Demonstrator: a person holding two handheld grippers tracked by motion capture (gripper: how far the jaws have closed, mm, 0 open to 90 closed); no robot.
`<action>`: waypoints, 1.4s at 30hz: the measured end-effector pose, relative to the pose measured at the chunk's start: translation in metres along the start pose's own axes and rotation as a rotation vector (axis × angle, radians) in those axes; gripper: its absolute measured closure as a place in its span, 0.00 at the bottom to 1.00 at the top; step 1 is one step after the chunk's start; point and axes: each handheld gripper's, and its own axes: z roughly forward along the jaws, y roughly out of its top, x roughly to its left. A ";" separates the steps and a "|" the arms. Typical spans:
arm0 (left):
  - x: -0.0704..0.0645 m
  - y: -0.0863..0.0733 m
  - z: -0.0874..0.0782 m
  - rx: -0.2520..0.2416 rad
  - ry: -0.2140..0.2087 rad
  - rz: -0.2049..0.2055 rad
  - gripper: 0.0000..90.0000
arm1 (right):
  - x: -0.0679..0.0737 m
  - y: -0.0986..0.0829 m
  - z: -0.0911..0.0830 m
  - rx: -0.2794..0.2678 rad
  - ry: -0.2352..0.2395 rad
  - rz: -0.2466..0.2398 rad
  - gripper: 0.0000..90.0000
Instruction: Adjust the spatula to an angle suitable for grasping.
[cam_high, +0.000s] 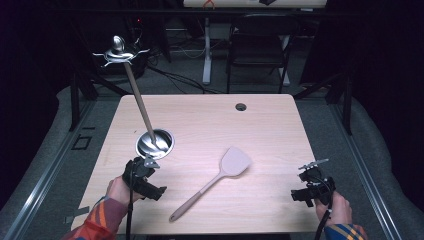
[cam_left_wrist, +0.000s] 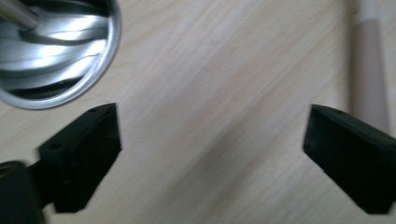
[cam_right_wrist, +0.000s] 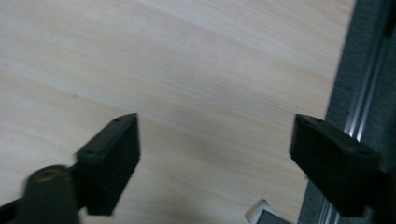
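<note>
A shiny metal cup (cam_high: 155, 142) stands on the left part of the light wooden table (cam_high: 210, 120). A long wooden-handled utensil (cam_high: 140, 107) leans out of it, metal head (cam_high: 119, 52) up at the far left. A beige spatula (cam_high: 220, 175) lies flat mid-table, blade away from me. My left gripper (cam_high: 147, 182) hovers just near of the cup, open and holding nothing. In the left gripper view its jaws frame bare wood (cam_left_wrist: 212, 130), with the cup (cam_left_wrist: 56, 51) at upper left and the spatula handle (cam_left_wrist: 369, 65) at upper right. My right gripper (cam_high: 310, 187) is open near the table's front right corner, over bare wood (cam_right_wrist: 215, 135).
A cable hole (cam_high: 241, 106) sits near the table's far edge. A black chair (cam_high: 260, 47) stands beyond the table. The table's right edge, grey floor and a metal rail (cam_right_wrist: 359, 107) show beside my right gripper.
</note>
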 end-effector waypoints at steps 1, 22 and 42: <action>-0.001 0.001 0.000 -0.002 -0.016 -0.003 0.10 | 0.000 0.000 0.001 -0.003 -0.025 0.019 0.18; -0.059 0.015 0.018 0.065 -0.218 0.143 0.17 | 0.008 0.007 -0.007 -0.048 0.008 -0.050 0.15; -0.076 0.020 0.032 0.172 -0.202 0.271 0.67 | 0.012 0.008 -0.002 -0.062 0.257 -0.088 0.17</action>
